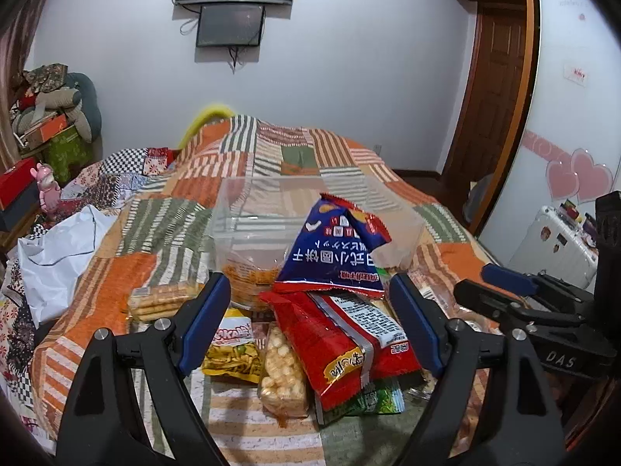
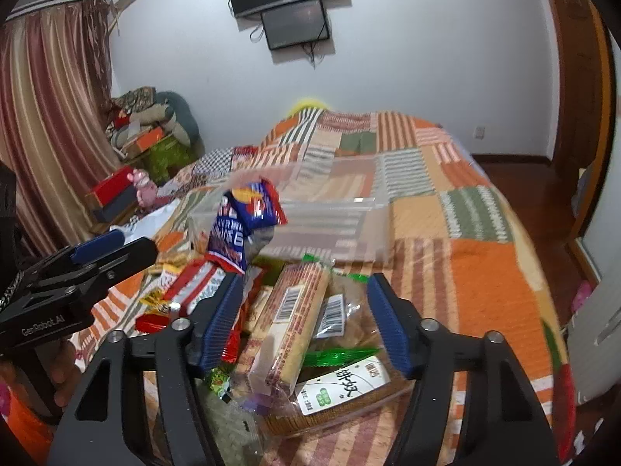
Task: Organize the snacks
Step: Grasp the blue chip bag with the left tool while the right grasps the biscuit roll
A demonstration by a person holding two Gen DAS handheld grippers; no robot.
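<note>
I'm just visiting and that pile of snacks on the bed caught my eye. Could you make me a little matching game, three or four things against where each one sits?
Things:
1. blue snack bag
2. red snack packet
3. clear plastic bin
4. yellow snack packet

Places:
A. on the quilt behind the pile
B. flat between the left gripper's fingers
C. propped upright on top of the pile
D. at the pile's left edge, by the left finger

Pairs: 1-C, 2-B, 3-A, 4-D
</note>
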